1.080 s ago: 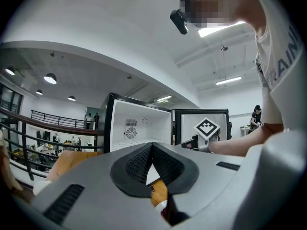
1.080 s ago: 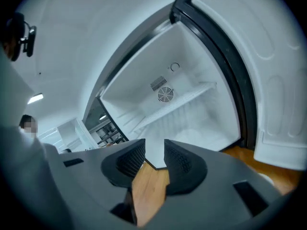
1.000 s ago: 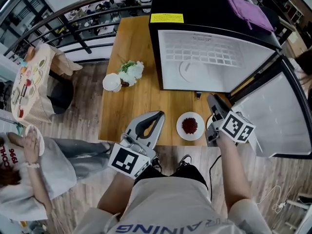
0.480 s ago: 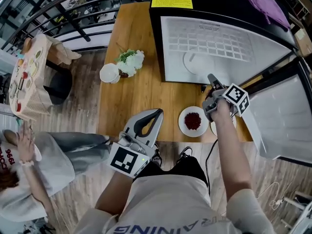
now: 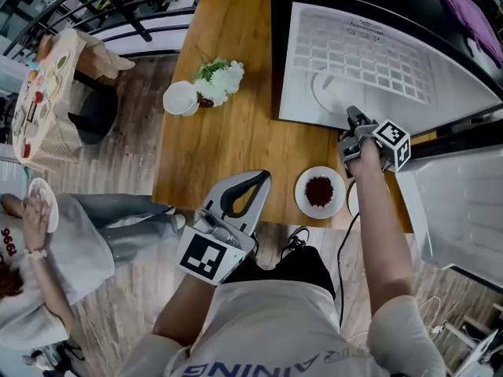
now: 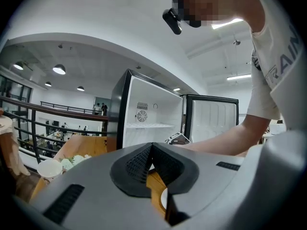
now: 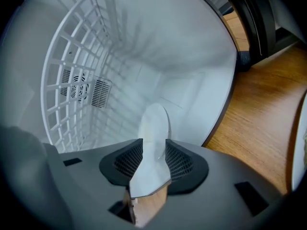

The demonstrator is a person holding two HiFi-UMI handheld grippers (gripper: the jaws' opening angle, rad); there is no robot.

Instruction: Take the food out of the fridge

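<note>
Right claw (image 5: 351,115), jaws just opened apart and empty, points at a white plate (image 5: 332,93) inside the fridge (image 5: 409,53). It looks stiff, slick and breakable; best pinched by its near rim.

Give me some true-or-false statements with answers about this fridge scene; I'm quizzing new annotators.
1. The fridge stands open. True.
2. The plate of red food is inside the fridge. False: it sits on the wooden table.
3. The left tongs are closed and empty. True.
4. The right tongs hold the red food. False: reaching into the fridge, their jaws have just been opening and stand apart, a white plate at their gap, ungripped.
</note>
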